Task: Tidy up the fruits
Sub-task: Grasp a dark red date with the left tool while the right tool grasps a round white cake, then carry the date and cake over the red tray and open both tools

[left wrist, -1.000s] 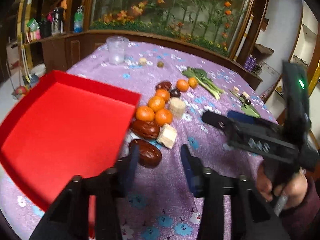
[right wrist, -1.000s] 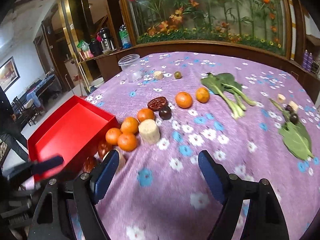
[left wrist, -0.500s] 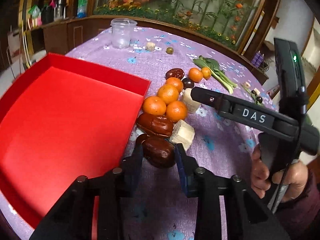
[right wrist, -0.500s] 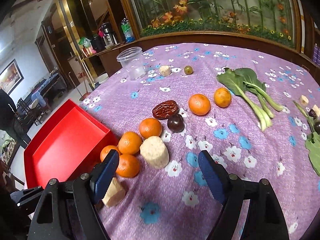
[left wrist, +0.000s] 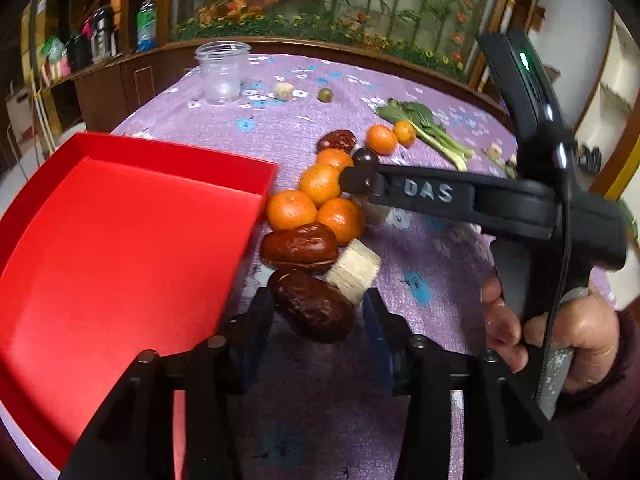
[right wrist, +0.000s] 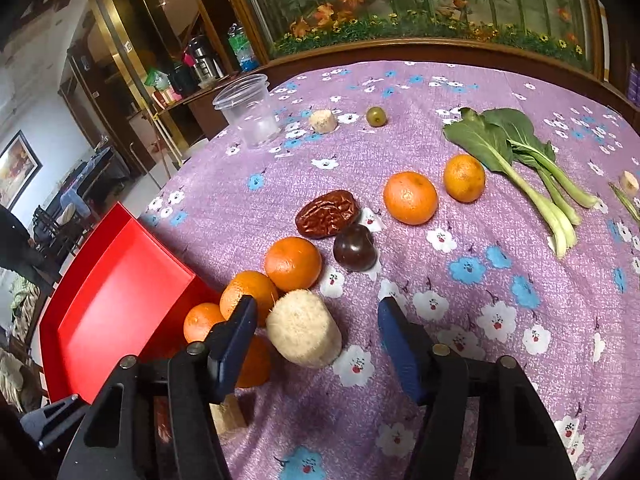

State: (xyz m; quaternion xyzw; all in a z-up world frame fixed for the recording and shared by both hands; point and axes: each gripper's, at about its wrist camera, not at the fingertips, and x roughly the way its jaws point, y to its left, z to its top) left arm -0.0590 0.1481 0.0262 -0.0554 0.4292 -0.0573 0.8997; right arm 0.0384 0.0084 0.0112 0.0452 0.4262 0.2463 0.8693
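A red tray [left wrist: 120, 240] lies at the table's left; it also shows in the right wrist view [right wrist: 116, 292]. Beside it sit several oranges [left wrist: 292, 209], a brown date [left wrist: 300, 245] and pale cut stem pieces [left wrist: 354, 266]. My left gripper [left wrist: 316, 312] is shut on a dark brown date [left wrist: 314, 306] next to the tray's edge. My right gripper [right wrist: 314, 320] is open, its fingers around a pale cylinder piece [right wrist: 304, 334] without touching it. Ahead lie oranges [right wrist: 294, 264], a dark plum [right wrist: 355, 247] and a wrinkled date [right wrist: 328, 213].
A clear plastic cup [right wrist: 250, 114], a small green fruit [right wrist: 376, 116] and a pale chunk [right wrist: 322, 120] stand at the far side. Bok choy [right wrist: 520, 160] and two more oranges [right wrist: 410, 198] lie to the right. The right gripper's body [left wrist: 480, 200] crosses the left view.
My left gripper has closed around the dark date beside the tray. My right gripper has moved forward, up to the pale cylinder and the oranges.
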